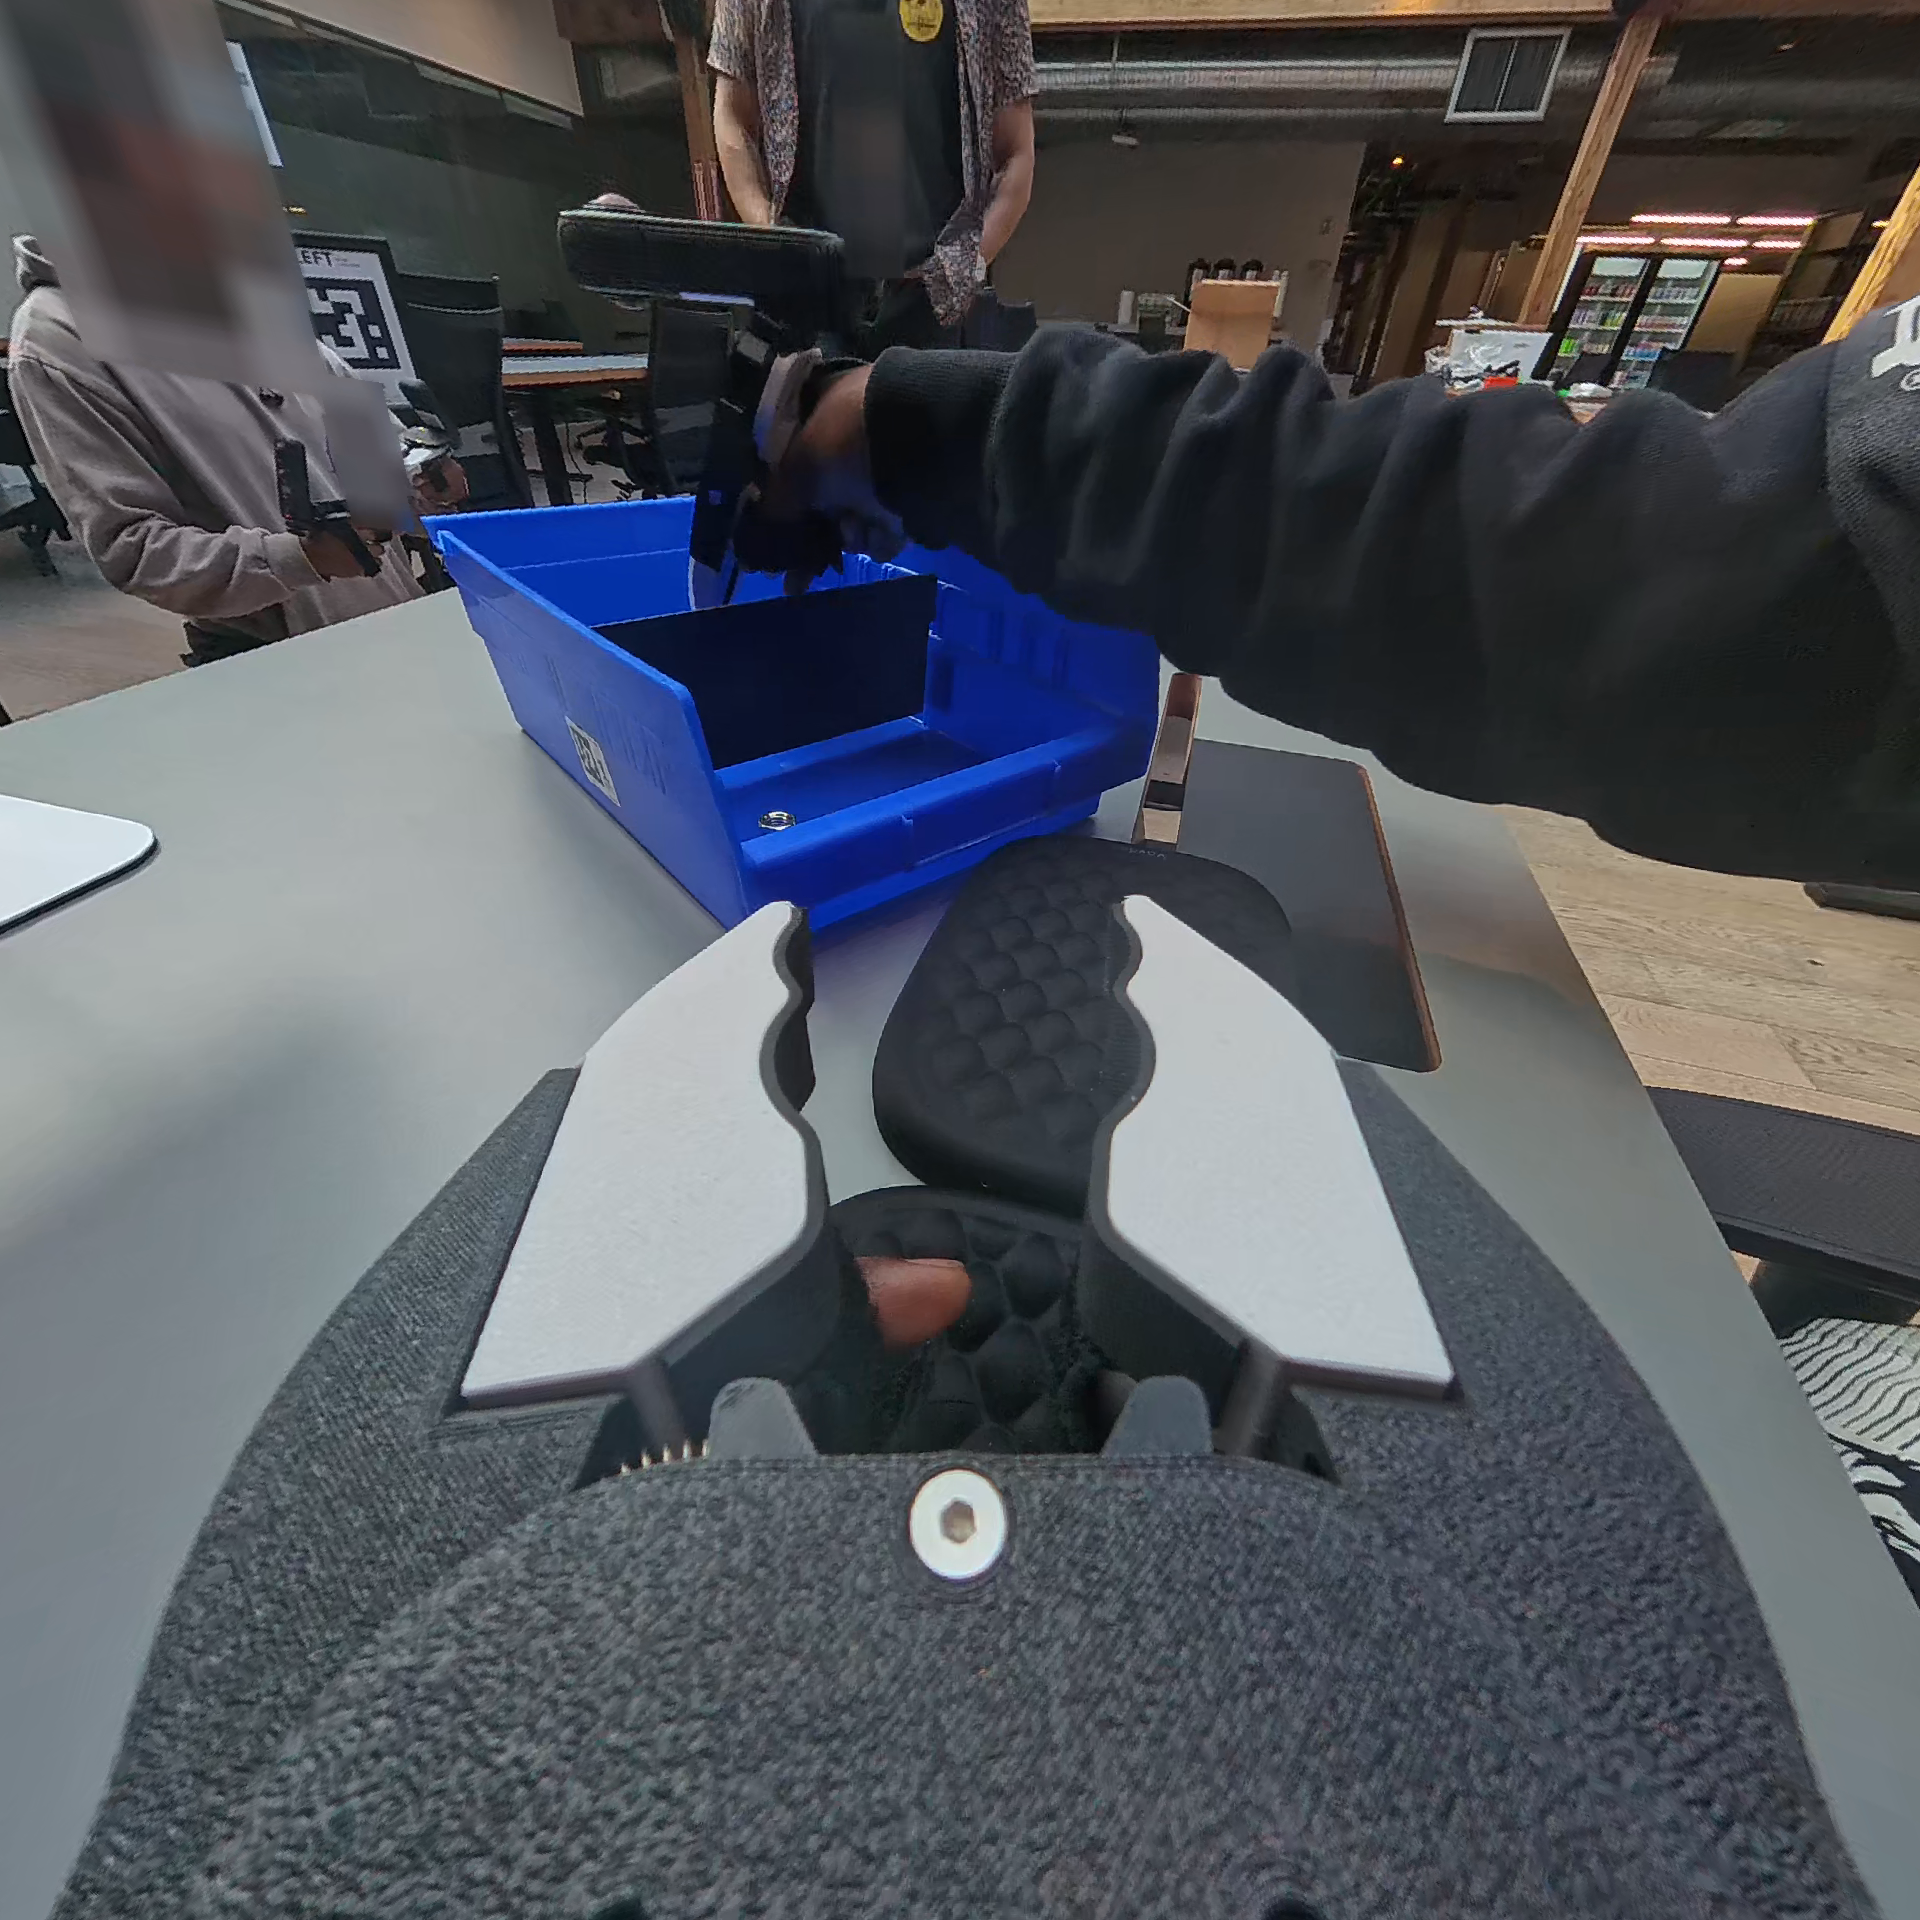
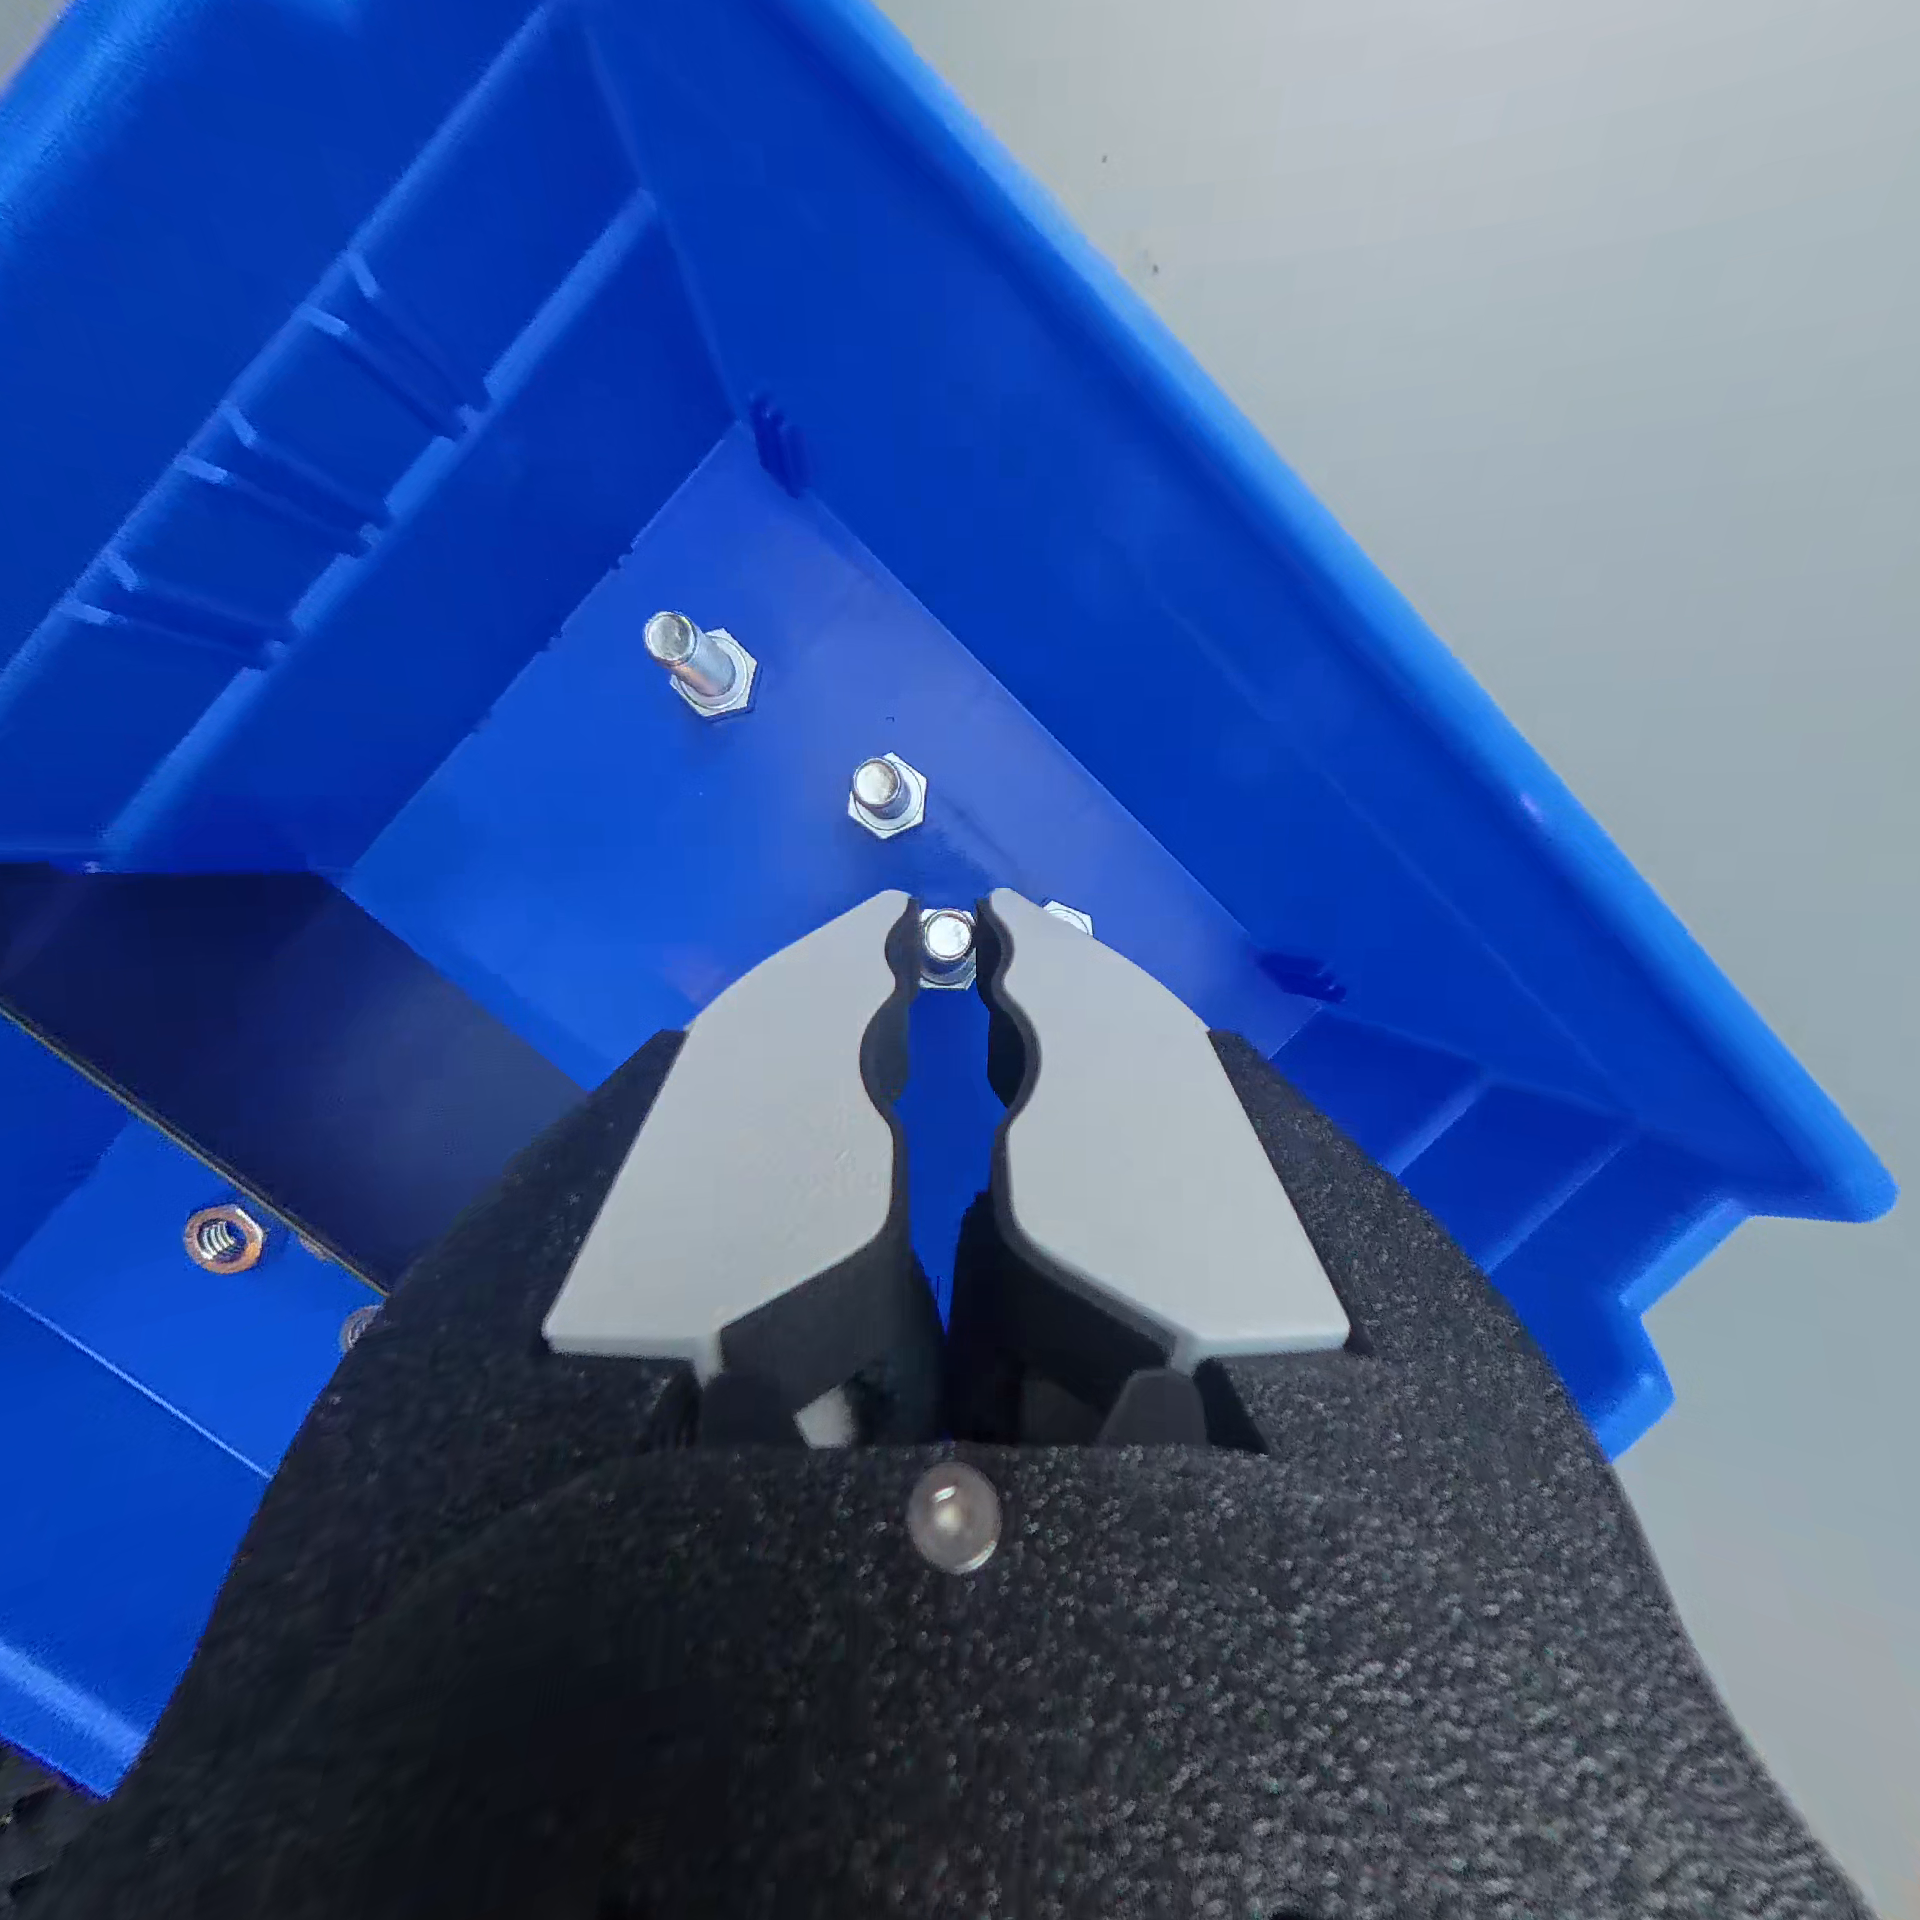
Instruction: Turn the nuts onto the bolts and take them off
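1. Right wrist view: a fourth bolt (image 2: 1067, 918), at 12 o'clock, is mostly hidden behind the right gripper (image 2: 948, 912)'s right fingertip.
2. Whether the fingers touch the bolt (image 2: 945, 943) between them cannot be told.
3. A second loose nut (image 2: 358, 1327), at 8 o'clock, is half covered by the gripper body.
4. Left wrist view: the right gripper (image 1: 753, 520), at 12 o'clock, dips behind the blue bin (image 1: 582, 665)'s wall; its tips are unseen.
5. The black divider (image 1: 769, 665) conceals the rear compartment.
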Motion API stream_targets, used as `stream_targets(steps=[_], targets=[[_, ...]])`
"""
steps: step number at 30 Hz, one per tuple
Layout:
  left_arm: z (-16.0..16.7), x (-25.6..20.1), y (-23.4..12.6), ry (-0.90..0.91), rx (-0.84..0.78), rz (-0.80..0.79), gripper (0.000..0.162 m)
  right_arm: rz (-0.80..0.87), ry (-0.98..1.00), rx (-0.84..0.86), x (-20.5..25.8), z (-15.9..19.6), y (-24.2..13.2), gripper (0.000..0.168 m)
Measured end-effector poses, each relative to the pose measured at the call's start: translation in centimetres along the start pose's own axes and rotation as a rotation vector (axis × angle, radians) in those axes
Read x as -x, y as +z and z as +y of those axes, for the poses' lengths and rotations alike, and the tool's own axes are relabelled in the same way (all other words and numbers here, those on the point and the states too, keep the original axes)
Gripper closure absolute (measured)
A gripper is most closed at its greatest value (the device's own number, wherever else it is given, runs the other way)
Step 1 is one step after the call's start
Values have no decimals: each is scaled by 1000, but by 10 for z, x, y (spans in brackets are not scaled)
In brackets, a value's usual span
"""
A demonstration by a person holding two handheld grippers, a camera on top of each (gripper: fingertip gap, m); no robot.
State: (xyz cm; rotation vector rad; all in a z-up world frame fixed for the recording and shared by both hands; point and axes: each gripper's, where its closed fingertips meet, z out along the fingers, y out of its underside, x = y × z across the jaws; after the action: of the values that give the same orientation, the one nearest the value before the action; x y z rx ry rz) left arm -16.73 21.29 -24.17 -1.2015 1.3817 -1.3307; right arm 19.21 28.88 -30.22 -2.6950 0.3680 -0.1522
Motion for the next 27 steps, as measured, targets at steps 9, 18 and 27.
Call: stream_targets(steps=[9, 18, 27], targets=[[0, 1, 0, -8, -3, 2, 108, -15, 3, 24, 0, 4, 8, 159], [-1, 2, -1, -14, -6, -4, 108, -43, 21, -124, 7, -12, -15, 137], [-2, 8, -3, -21, -6, -36, 108, -268, 0, -678, 68, -33, -125, 100]])
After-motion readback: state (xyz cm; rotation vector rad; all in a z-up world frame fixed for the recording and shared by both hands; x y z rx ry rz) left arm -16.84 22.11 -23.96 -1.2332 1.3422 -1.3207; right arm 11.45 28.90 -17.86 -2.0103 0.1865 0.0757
